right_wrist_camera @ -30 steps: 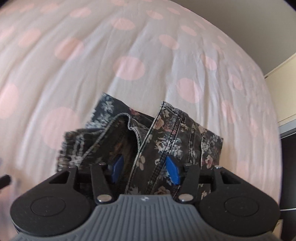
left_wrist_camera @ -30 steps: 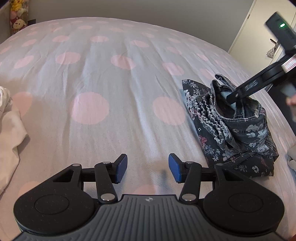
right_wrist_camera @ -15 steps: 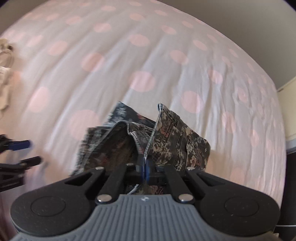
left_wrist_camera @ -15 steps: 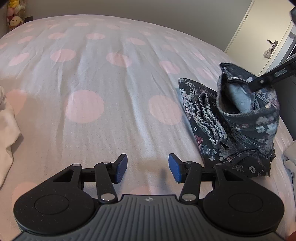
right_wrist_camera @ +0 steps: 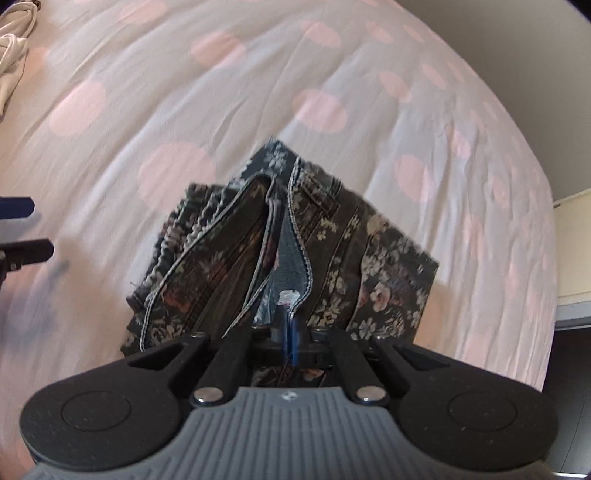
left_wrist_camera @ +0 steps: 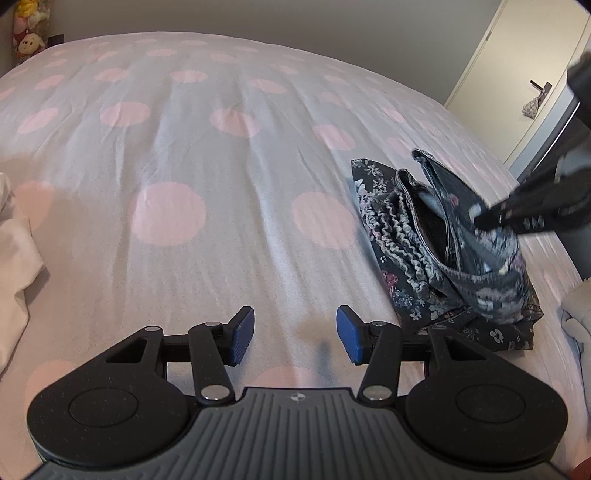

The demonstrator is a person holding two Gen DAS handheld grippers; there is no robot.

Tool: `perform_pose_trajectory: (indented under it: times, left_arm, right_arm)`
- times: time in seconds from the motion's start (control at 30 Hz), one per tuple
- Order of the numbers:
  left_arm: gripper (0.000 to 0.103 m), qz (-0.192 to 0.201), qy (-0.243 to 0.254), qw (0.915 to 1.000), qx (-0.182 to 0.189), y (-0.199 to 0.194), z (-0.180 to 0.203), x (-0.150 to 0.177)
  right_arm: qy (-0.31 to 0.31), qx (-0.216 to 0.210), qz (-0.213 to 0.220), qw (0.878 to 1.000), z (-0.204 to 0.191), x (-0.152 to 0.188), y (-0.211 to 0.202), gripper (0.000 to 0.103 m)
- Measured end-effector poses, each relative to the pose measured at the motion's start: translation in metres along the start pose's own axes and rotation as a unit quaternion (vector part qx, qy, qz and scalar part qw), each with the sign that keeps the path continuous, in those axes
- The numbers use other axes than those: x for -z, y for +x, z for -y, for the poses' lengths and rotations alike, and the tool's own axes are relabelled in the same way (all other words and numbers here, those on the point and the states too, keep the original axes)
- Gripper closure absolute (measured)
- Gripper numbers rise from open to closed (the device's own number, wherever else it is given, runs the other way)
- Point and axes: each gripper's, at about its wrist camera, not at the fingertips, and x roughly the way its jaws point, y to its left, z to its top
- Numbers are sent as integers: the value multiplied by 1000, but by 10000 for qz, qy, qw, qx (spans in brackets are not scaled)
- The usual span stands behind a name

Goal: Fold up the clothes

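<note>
1. Left wrist view is mostly filled by the bed (left_wrist_camera: 221,166), its pale sheet dotted with pink circles and lightly creased, stretching ahead of and beneath both sets of fingers
2. Ahead and to the right of the left fingers sits the floral garment (left_wrist_camera: 443,258), a dark flower-printed bundle partly folded on the sheet, with a ruffled elastic waistband facing the left fingers and one denim-stitched edge lifted above the rest
3. From the right wrist view the same floral garment (right_wrist_camera: 295,240) lies directly in front of the fingers, its raised edge running straight into them, and its lighter inner side shows between the layers
4. White cloth (left_wrist_camera: 14,251) lies crumpled on the sheet far to the left of the left fingers, well apart from the bundle
5. A cream door (left_wrist_camera: 524,81) with a dark handle stands beyond the bed, past the right fingers
6. Left gripper (left_wrist_camera: 295,334) hovers just over bare sheet, its blue pads (left_wrist_camera: 242,334) standing moderately apart with nothing between them
7. Right gripper (right_wrist_camera: 290,332) reaches in from the right, blurred in the left wrist view, pads pressed together and pinching the lifted hem of the garment
8. Soft toys (left_wrist_camera: 29,33) sit at the far left corner beyond the bed
</note>
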Motion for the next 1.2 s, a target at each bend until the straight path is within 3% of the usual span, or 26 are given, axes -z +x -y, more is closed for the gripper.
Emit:
perform_pose_trajectory:
  times: [0.1, 0.3, 0.47, 0.57, 0.67, 0.77, 0.9, 1.13, 1.2]
  left_arm:
    - [56, -61, -10, 10000, 57, 4, 0, 0]
    - [56, -34, 14, 9999, 111, 3, 2, 0]
    - [56, 11, 37, 9999, 98, -2, 3, 1]
    - [56, 54, 20, 9999, 104, -5, 2, 0]
    - [56, 65, -29, 9999, 122, -5, 0, 0]
    - [56, 68, -44, 9998, 158, -5, 0, -1]
    - [56, 76, -43, 9997, 207, -7, 0, -1]
    - [56, 58, -80, 9997, 212, -8, -1, -2]
    - [56, 49, -69, 9997, 219, -8, 0, -2]
  right_arm:
    - [130, -92, 42, 9999, 5, 3, -1, 97]
    - [377, -523, 644, 9958, -8, -5, -40, 91]
    - [568, -1044, 525, 9915, -29, -14, -33, 92]
    - [623, -1008, 405, 9921, -38, -11, -22, 92]
    - [483, -246, 184, 9984, -40, -4, -10, 93]
    - [547, 87, -63, 9984, -31, 6, 2, 95]
    - [1225, -260, -200, 9919, -14, 17, 17, 90]
    - [1171, 47, -228, 9928, -21, 13, 33, 84]
    - [1390, 160, -94, 9901, -14, 8, 32, 76]
